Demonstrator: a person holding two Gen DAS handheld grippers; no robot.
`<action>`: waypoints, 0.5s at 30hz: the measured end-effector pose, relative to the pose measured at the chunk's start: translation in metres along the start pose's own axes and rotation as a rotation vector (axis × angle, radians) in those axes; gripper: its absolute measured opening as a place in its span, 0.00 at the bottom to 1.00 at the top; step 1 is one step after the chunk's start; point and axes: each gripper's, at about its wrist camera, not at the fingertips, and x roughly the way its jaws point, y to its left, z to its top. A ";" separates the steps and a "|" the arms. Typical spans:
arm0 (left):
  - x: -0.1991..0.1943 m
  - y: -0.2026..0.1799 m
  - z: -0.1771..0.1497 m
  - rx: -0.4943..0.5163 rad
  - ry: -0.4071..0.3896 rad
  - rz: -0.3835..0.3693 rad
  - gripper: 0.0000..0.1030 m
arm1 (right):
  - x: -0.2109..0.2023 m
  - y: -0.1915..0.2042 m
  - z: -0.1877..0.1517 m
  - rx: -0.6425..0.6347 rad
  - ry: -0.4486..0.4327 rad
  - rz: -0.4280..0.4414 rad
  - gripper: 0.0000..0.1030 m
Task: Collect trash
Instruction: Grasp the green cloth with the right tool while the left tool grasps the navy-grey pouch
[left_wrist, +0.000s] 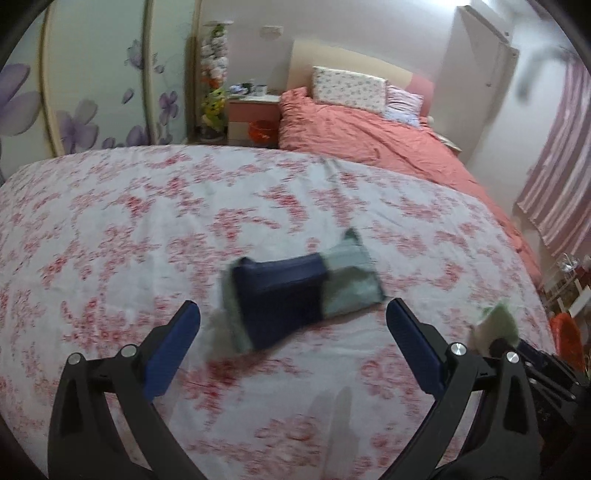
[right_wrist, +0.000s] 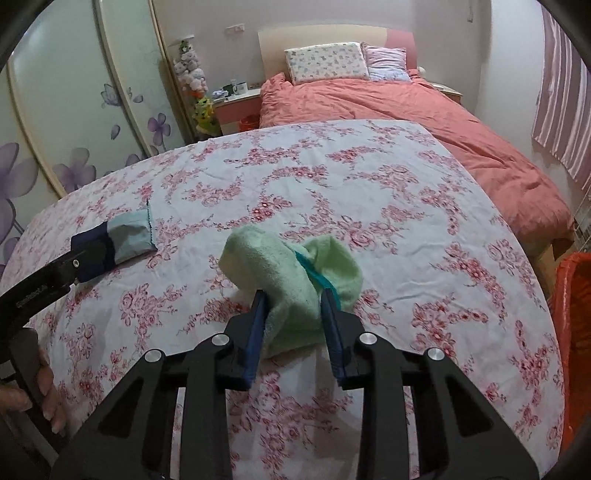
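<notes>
A flat packet, navy at one end and pale blue at the other (left_wrist: 295, 291), lies on the floral sheet (left_wrist: 110, 221). My left gripper (left_wrist: 291, 306) is open, its blue-padded fingers spread to either side of the packet's near end and apart from it; this view is blurred. In the right wrist view the same packet (right_wrist: 129, 236) lies at the left, with a left finger (right_wrist: 74, 264) across its navy end. My right gripper (right_wrist: 291, 297) is shut on a crumpled light green cloth (right_wrist: 280, 266) with a teal edge. The cloth's tip (left_wrist: 495, 325) shows at the right in the left wrist view.
An orange basket (right_wrist: 572, 314) stands beyond the sheet's right edge. Behind are a bed with a salmon duvet (right_wrist: 406, 110), pillows, a nightstand (right_wrist: 236, 107) and a flower-painted wardrobe (right_wrist: 74, 110). A hand (right_wrist: 48, 391) grips the left tool at lower left.
</notes>
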 end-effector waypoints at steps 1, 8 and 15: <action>-0.001 -0.006 -0.001 0.016 -0.002 -0.010 0.96 | -0.001 -0.002 -0.001 0.004 0.000 -0.001 0.30; -0.013 -0.043 -0.011 0.116 0.008 -0.082 0.96 | -0.008 -0.013 -0.006 0.013 -0.003 -0.018 0.30; -0.025 -0.038 0.008 0.160 -0.057 0.065 0.96 | -0.012 -0.025 -0.007 0.030 -0.005 -0.026 0.30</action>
